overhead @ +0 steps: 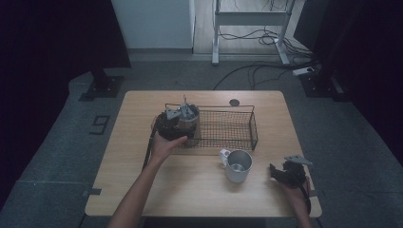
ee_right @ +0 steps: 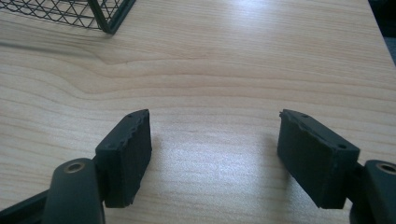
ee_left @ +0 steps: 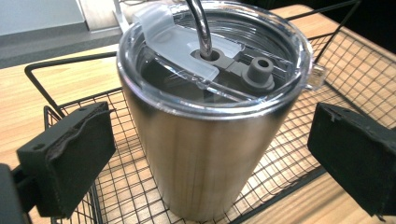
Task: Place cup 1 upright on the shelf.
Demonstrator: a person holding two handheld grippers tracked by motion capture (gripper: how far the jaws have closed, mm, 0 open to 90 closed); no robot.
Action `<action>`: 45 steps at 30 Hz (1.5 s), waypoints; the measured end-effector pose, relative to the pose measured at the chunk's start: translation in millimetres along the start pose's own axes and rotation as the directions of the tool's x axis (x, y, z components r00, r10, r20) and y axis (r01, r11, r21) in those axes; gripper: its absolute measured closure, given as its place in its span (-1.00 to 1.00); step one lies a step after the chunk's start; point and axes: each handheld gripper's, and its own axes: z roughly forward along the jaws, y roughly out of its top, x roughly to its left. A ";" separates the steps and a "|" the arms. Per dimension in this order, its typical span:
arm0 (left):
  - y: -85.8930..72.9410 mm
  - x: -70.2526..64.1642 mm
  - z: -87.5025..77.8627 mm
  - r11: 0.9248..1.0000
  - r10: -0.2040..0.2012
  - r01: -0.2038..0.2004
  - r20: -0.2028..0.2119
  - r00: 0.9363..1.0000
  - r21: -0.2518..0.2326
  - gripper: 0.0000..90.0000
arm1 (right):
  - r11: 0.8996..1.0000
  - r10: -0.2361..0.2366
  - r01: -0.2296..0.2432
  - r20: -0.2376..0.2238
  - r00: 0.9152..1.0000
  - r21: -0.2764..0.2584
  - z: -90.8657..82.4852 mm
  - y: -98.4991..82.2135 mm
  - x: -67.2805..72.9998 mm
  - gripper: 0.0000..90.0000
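Observation:
A steel tumbler (overhead: 188, 121) with a clear lid and a metal straw stands upright in the left end of a black wire basket (overhead: 252, 127). In the left gripper view the tumbler (ee_left: 201, 135) rises between my left gripper's (ee_left: 212, 156) pads. Both pads stand off its sides, so that gripper (overhead: 183, 124) is open. A steel mug (overhead: 237, 166) with a handle sits on the wooden table (overhead: 190, 190) in front of the basket. My right gripper (overhead: 278, 172) rests to the mug's right, near the table's front right corner. Its jaws (ee_right: 215, 154) are open over bare wood.
The basket's (ee_left: 336, 60) right part holds nothing. A basket corner (ee_right: 100, 14) lies far ahead of the right gripper. A small dark disc (overhead: 234, 102) sits behind the basket. Past the table are a desk frame (overhead: 249, 19), cables on the floor and a stand base (overhead: 102, 88).

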 end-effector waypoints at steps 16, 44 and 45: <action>-28.6 -11.1 -22.3 0.999 -0.026 0.026 0.018 1.000 -0.022 -0.89 | 1.000 -0.005 0.005 -0.003 1.000 -0.002 0.4 0.4 0.7 -0.42; -122.2 -9.2 -71.7 0.999 -0.004 0.001 0.091 0.996 0.033 -0.69 | 1.000 -0.002 0.002 0.003 1.000 0.000 -0.2 0.0 1.5 -0.41; -122.2 -9.2 -71.7 0.999 -0.004 0.001 0.091 0.996 0.033 -0.69 | 1.000 -0.002 0.002 0.003 1.000 0.000 -0.2 0.0 1.5 -0.41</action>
